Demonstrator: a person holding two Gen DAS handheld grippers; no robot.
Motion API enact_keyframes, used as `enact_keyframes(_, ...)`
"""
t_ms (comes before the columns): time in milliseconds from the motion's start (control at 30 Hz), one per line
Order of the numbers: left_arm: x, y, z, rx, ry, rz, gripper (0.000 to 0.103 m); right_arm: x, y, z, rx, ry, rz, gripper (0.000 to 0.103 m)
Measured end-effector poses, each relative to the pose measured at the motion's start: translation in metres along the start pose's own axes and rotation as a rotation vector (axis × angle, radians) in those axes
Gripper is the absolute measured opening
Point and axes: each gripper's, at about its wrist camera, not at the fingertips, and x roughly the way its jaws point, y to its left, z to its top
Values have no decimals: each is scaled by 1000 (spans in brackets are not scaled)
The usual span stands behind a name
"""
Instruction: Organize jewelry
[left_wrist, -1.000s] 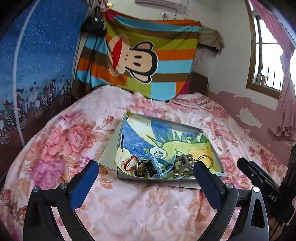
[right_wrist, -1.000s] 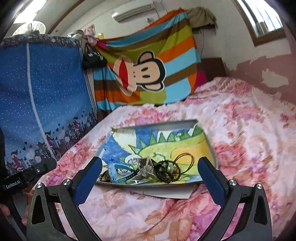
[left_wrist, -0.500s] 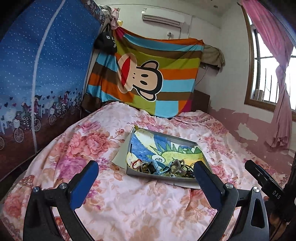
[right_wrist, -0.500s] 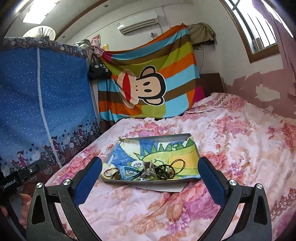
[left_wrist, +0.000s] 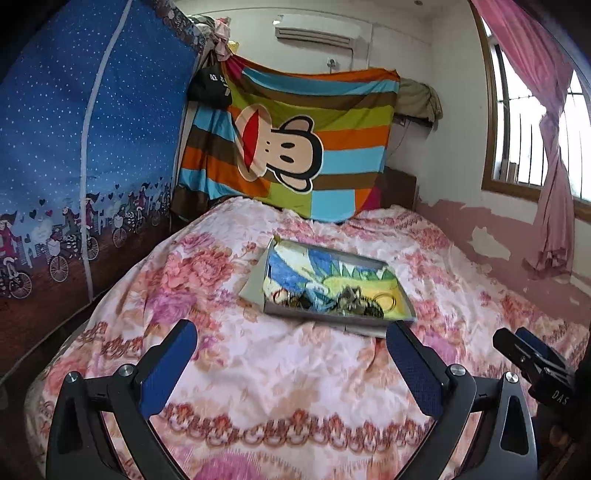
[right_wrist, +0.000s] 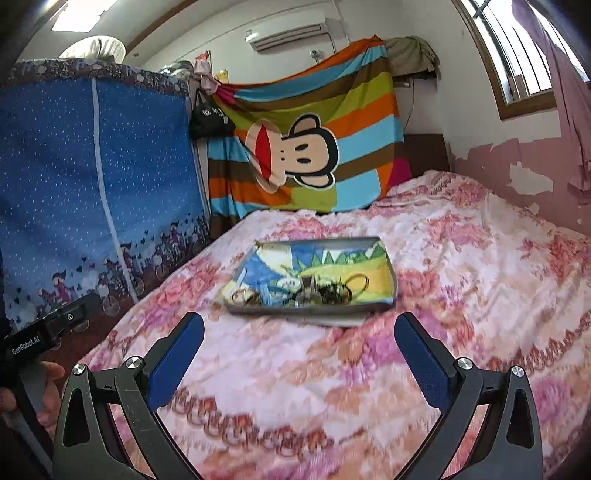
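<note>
- The jewelry (left_wrist: 332, 301) lies in a tangled heap along the near edge of a shallow tray (left_wrist: 404, 308), which sits on a soft flowered bed (left_wrist: 258, 369). In a heap like this, I judge that closing on one piece could drag its neighbours along, since loops, a dark beaded strand and a blue strap-like piece overlap one another.
- The tray rests partly on a pale sheet of paper (left_wrist: 253, 284) over yielding bedding, so a downward push near the rim could tip or slide it and spill the pieces into the folds of the cover.
- The pieces are small and blurred in both views; which one lies on top cannot be told, so a misjudged pick is likely.
- The left gripper (left_wrist: 291, 365) has its jaws spread wide and empty. The tray stands well ahead of them, centred slightly right of the gap, with bare bedding between.
- The right gripper (right_wrist: 299, 354) is likewise wide apart and holds nothing. In its view the jewelry (right_wrist: 306, 291) lies straight ahead, well apart from the fingertips, on the tray (right_wrist: 314, 310).
- Both grippers face the same heap side by side, so they could collide over the tray if they reach in together.
</note>
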Motion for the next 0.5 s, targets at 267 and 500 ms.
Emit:
enact_keyframes(267,-30,-4,-18,48,37,29,103,-20,-1,-16,-12,49,9,101)
enact_keyframes(500,-41,-3,-27,58,60,42,103,-22,-2,-24,-11,86,10,101)
